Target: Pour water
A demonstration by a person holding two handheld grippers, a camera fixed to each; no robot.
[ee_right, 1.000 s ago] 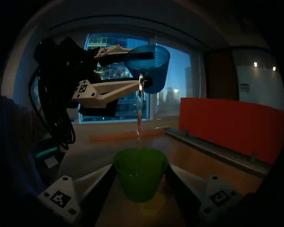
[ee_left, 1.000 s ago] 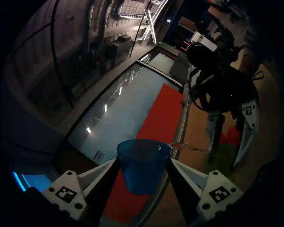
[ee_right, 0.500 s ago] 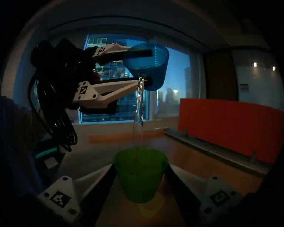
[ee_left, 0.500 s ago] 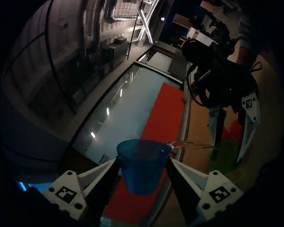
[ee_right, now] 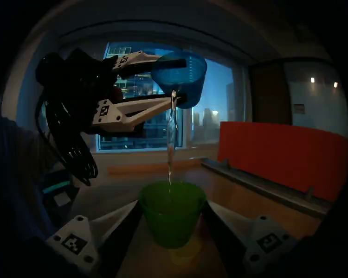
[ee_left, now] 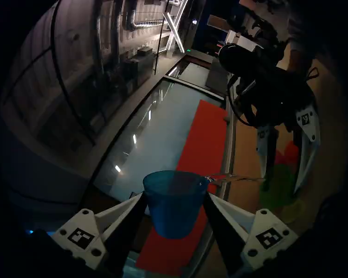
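My left gripper (ee_left: 174,211) is shut on a translucent blue cup (ee_left: 175,201), tipped well over. In the right gripper view that blue cup (ee_right: 179,78) hangs high between the left gripper's white fingers (ee_right: 127,111), and a thin stream of water (ee_right: 170,139) falls from its lip. The stream lands in a green cup (ee_right: 172,213) that stands upright, with my right gripper (ee_right: 172,222) shut on it. In the left gripper view the green cup (ee_left: 278,185) shows dimly between the right gripper's white fingers (ee_left: 306,153), beyond the stream (ee_left: 229,177).
A wooden table top (ee_right: 239,190) lies under the green cup. An orange-red panel (ee_right: 285,153) and a metal rail (ee_right: 267,187) run along the right. A large window (ee_right: 211,111) with a dusk city view is behind. Black cables (ee_right: 72,139) hang from the left gripper.
The blue cup has tipped slightly further and risen a little in the right gripper view. Water keeps streaming into the green cup, which stays still.
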